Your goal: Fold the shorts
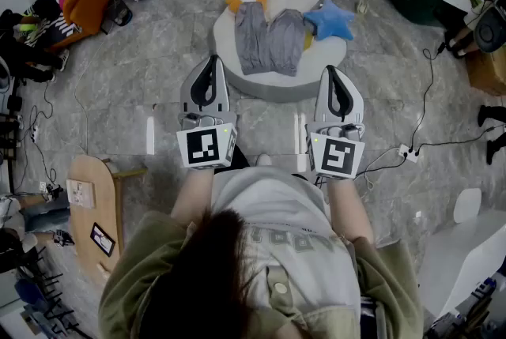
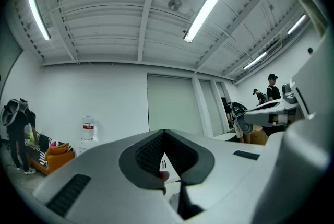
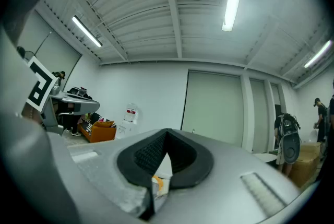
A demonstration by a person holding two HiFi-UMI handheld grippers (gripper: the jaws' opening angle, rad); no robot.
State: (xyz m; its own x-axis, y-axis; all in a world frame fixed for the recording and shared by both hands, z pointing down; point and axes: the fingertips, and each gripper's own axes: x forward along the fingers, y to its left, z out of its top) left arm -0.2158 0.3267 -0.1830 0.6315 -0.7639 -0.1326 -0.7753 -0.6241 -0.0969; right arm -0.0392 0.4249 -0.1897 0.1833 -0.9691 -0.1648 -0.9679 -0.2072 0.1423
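Here, the head view: finds the grey shorts (image 1: 269, 41) spread on a round white cushion (image 1: 277, 88), upper centre of the frame, with the long axis running top to bottom. Puts the left gripper (image 1: 212, 61) and right gripper (image 1: 330, 73) lower, pointing up the frame, apart from the cloth and flanking it about equally, so neither of the 2 is clearly nearer.

Next, the left gripper view: shows jaws pressed together on nothing, aimed at wall and ceiling.

Lastly, the right gripper view: shows the same, closed and empty. Probably calls for reaching up-frame, tipping down and opening.
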